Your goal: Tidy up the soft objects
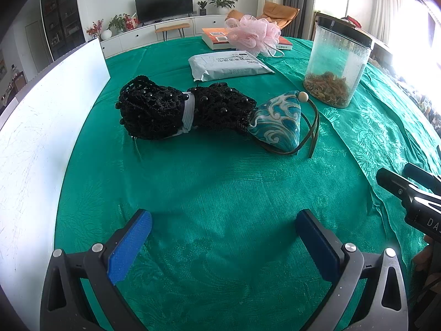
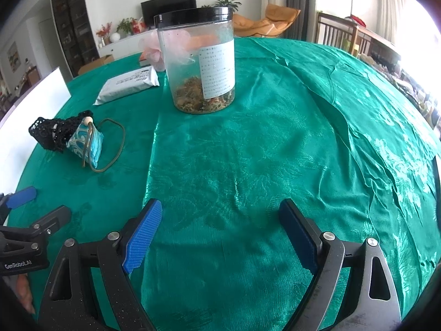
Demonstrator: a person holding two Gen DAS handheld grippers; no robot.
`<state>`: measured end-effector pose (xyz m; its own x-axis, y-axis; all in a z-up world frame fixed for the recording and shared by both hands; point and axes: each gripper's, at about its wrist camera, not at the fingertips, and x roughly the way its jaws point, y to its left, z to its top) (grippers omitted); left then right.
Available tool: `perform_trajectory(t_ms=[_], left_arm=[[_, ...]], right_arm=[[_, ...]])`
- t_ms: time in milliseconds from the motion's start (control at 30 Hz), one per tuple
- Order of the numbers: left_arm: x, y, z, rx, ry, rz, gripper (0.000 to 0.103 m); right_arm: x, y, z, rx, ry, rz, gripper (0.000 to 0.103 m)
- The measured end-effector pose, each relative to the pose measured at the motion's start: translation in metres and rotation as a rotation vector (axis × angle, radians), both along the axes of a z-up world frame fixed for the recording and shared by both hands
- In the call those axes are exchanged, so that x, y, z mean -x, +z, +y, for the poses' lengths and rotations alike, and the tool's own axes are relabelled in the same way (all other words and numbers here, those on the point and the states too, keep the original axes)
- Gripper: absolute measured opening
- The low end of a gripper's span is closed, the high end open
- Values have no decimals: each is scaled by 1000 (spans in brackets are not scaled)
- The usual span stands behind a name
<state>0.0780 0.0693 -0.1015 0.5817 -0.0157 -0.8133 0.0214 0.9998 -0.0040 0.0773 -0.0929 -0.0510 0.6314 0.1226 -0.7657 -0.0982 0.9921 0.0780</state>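
Note:
A black beaded crochet bundle point(image 1: 176, 110) tied with a white band lies on the green tablecloth point(image 1: 220, 193). Touching its right end is a blue-and-white patterned pouch point(image 1: 278, 124) with a wooden bead and a brown cord. Farther back sit a pink mesh bath puff point(image 1: 252, 34) and a soft white packet point(image 1: 228, 64). My left gripper point(image 1: 223, 234) hovers open in front of the bundle, nothing between its blue pads. My right gripper point(image 2: 220, 231) is open over bare cloth, with the pouch point(image 2: 85, 144) and bundle point(image 2: 52, 132) far to its left.
A clear plastic jar point(image 2: 197, 60) with a black lid and dried contents stands mid-table. A book point(image 1: 217, 38) lies under the puff. A white board point(image 1: 41, 127) borders the table's left side. The right gripper's body point(image 1: 413, 193) shows at the left view's right edge.

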Motion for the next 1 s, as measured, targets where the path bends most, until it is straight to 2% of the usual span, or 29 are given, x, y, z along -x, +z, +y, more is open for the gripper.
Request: perform_trajectory(t_ms=[167, 1000], left_arm=[[0, 0, 0, 0, 0, 0, 103], [0, 0, 0, 0, 0, 0, 103]], right_arm=[[-1, -2, 10, 72, 12, 4, 89], [0, -3, 7, 61, 18, 3, 90]])
